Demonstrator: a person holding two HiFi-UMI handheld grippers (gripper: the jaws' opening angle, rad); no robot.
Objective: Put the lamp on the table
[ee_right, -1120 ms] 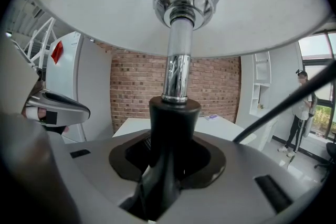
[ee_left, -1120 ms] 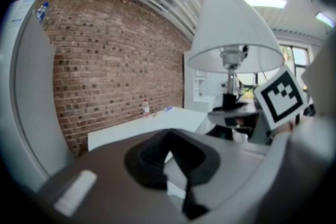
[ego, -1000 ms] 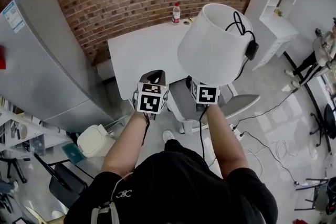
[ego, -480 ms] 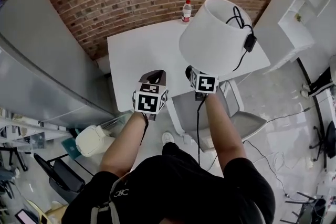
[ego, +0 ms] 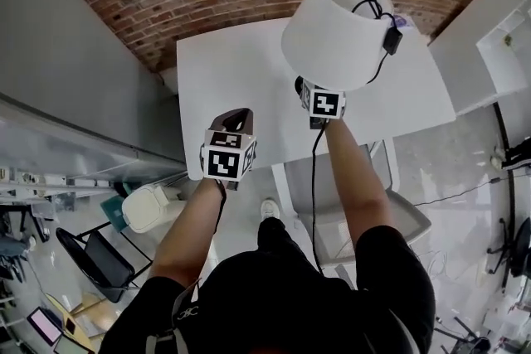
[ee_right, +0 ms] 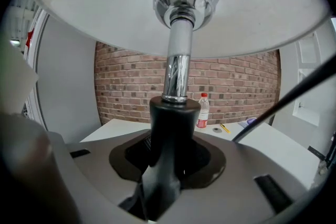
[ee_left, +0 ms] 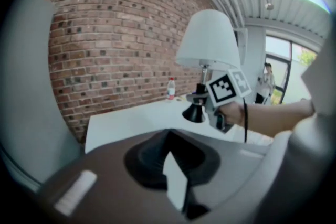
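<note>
Right gripper (ee_right: 164,165) jaws pinching lamp (ego: 332,29) black stem over white worktop (ego: 224,87); left gripper (ee_left: 176,186) jaws pressed together, empty

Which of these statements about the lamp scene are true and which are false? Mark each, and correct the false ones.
1. The right gripper is shut on the lamp, at its black foot. True.
2. The lamp stands on the table. False: it is held in the air above the table.
3. The left gripper holds the lamp's shade. False: it holds nothing and is apart from the lamp.
4. A bottle stands on the table, in front of the brick wall. True.
</note>
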